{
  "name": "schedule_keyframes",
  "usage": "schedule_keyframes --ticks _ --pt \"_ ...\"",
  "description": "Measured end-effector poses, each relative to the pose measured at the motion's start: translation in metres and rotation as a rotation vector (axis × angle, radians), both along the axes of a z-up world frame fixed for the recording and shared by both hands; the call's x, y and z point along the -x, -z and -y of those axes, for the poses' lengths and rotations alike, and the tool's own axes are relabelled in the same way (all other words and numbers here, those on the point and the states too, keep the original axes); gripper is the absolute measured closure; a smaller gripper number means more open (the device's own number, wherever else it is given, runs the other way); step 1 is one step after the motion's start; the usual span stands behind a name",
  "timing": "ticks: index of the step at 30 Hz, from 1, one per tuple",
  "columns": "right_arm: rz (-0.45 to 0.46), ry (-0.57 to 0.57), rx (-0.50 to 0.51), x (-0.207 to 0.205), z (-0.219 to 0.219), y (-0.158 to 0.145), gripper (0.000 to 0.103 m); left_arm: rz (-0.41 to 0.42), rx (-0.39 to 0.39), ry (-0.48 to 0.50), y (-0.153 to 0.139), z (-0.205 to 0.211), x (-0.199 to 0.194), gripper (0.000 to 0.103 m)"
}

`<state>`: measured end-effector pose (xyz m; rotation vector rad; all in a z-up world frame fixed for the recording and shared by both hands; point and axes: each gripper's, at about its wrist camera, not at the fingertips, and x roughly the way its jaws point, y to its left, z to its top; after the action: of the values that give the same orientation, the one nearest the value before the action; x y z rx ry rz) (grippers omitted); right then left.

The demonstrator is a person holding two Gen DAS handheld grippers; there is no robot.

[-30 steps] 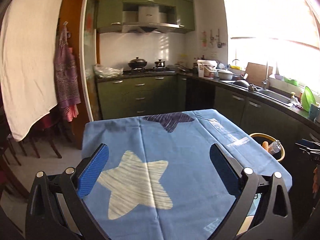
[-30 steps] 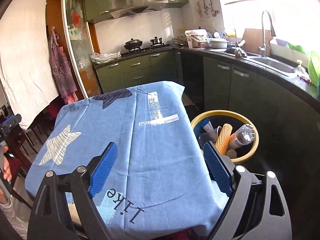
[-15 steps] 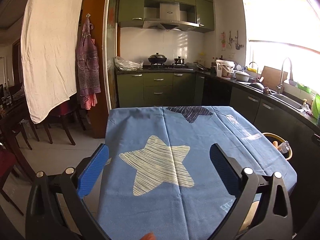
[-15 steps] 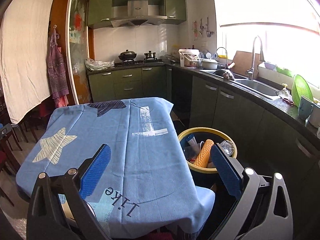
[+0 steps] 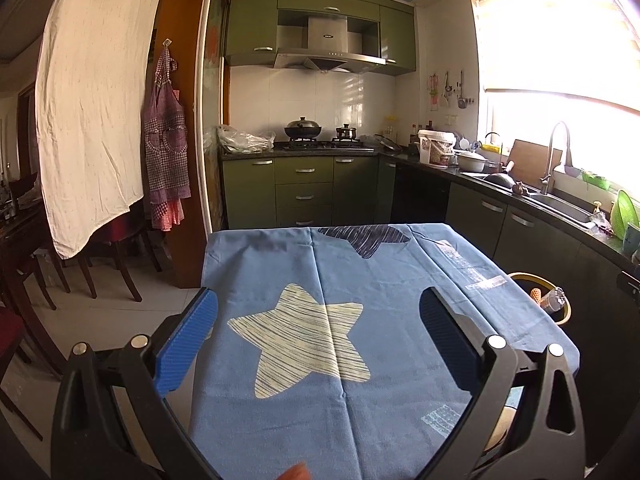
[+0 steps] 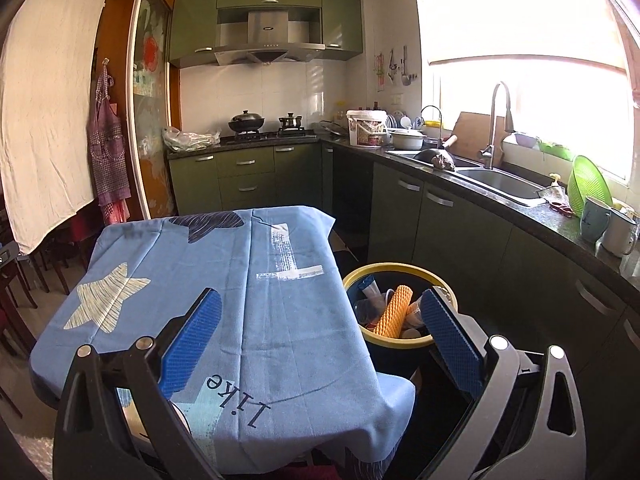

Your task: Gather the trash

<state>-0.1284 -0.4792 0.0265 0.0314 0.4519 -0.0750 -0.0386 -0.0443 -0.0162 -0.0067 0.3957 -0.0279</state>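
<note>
A black bin with a yellow rim stands on the floor right of the table. Inside it lie an orange ribbed roll, a clear plastic bottle and other trash. From the left wrist view only the bin's rim and a bottle show past the table edge. My right gripper is open and empty, held above the table's near right corner beside the bin. My left gripper is open and empty above the blue star-print tablecloth. No trash lies on the cloth.
Green kitchen cabinets with a stove and pots run along the back wall. A counter with sink, mugs and a green colander lines the right. Dark wooden chairs and a hanging white sheet stand at the left.
Both grippers have drawn back and risen from the table, so more of the room shows. The bottle in the bin has slipped behind the right gripper's finger. Both stay open.
</note>
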Motion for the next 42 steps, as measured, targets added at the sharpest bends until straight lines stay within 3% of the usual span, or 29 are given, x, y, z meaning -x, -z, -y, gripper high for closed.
schedule_keyframes --ticks 42 --pt "-0.007 -0.015 -0.011 -0.005 -0.002 -0.002 0.005 -0.004 -0.023 0.049 0.003 0.012 -0.001 0.007"
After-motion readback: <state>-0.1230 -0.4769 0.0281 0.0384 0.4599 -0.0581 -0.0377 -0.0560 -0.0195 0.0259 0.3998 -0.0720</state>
